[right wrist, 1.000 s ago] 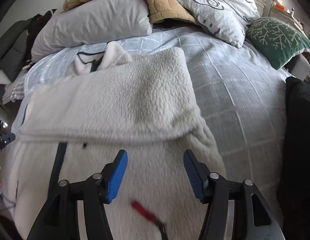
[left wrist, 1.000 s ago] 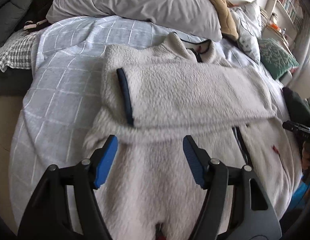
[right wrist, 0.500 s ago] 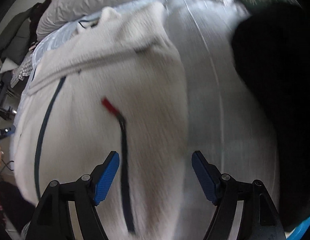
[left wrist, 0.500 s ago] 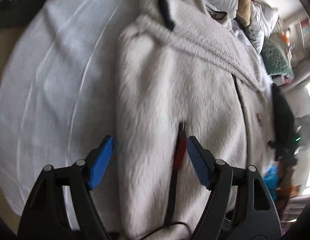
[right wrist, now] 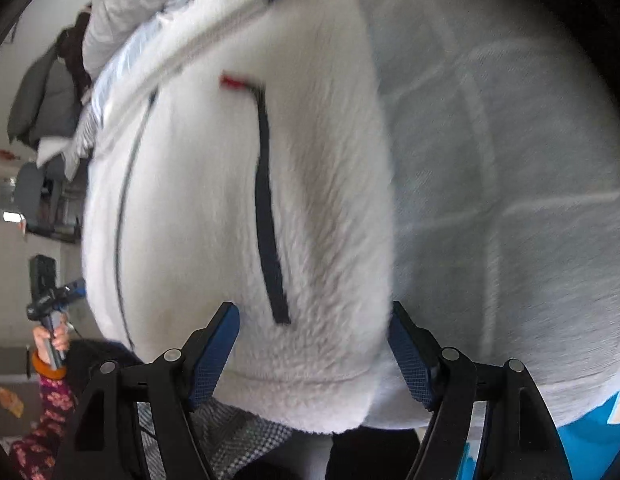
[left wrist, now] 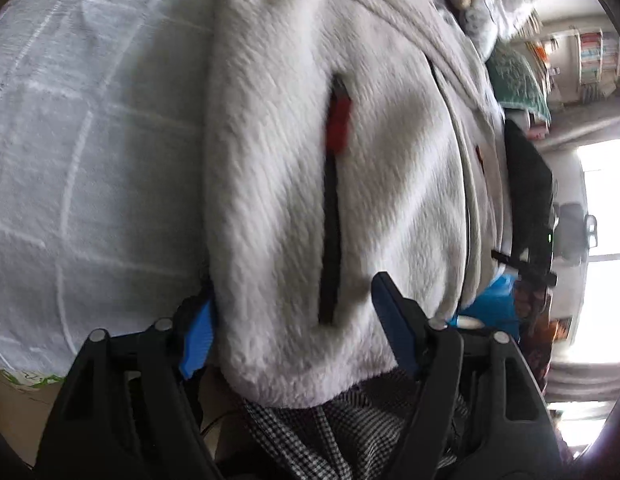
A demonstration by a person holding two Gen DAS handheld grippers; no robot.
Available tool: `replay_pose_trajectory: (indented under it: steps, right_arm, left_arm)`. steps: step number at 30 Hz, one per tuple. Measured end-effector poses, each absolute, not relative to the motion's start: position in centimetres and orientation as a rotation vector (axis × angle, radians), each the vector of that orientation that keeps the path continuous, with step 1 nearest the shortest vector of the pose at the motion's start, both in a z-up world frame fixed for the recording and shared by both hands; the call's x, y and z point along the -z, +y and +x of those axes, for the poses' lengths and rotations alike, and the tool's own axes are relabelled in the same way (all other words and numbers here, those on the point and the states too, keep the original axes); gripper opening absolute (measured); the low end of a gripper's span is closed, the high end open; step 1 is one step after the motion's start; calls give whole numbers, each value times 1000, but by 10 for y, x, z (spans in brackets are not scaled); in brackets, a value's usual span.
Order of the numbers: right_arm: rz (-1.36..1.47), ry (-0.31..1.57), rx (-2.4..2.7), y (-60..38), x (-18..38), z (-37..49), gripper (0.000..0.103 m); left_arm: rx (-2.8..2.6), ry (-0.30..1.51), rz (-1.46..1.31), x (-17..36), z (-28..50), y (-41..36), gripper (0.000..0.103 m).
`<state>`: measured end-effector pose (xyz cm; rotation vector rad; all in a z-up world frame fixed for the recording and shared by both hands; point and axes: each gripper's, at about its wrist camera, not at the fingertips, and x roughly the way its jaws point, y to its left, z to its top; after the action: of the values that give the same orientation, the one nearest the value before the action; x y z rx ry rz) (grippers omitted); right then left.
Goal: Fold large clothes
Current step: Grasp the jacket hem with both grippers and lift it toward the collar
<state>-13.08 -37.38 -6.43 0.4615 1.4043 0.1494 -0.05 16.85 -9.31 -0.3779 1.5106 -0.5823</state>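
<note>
- Fleece jacket (left wrist: 278,168), pale and thick-piled, lies flat on the bed (left wrist: 90,140) over a grey checked cover, sleeves already folded across the chest; its hem hangs at the near bed edge.
- Change noted: a second ago both claws stood back over the mid-body; both have now dropped to the bottom hem, one at each lower corner.
- Left claw (left wrist: 294,328): spread wide, straddling the left hem corner. The left pad (left wrist: 198,336) sits at the jacket's side edge; nothing pinched yet.
- Right claw (right wrist: 314,352): likewise spread, straddling the right hem corner below the dark pocket zip (right wrist: 270,220). No pinch.
- Pocket zip with red pull (left wrist: 336,124) lies between the left jaws' line of approach; it could snag if caught in the pinch.
- Judgement: sleeve stage looks finished; this positioning suggests the bottom-to-collar fold is about to start.
- Both views are motion-blurred; contact between pads and cloth cannot be confirmed.
</note>
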Motion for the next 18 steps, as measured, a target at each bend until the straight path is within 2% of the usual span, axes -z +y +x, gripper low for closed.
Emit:
replay_pose_trajectory:
  steps: [1,3,5,7,8,9,18]
  right_arm:
    - [436,1407,-158,-368,63,-132,64]
    - [446,1424,-196,-361,63,-135,50]
    - [438,1439,-217,-355,64,-141,41]
    - [415,1434,-201,-355,65,-142,21]
    - [413,1418,-200,-356,61,-142,19]
    - [391,1389,-188,-355,53,-145,17]
    - [419,1100,-145,-368,-27,-163,14]
  left_arm:
    - [599,1519,-372,94,-6,166,61]
    - [650,1545,-367,97,-15,158,45]
    - [679,1559,-368,99,-21,153,39]
    - [684,1567,-358,98,-21,151,29]
    - [681,1568,-358,97,-22,151,22]
    - [677,1563,-363,95,-20,151,20]
    - [755,1330,-491,19,-25,171,17]
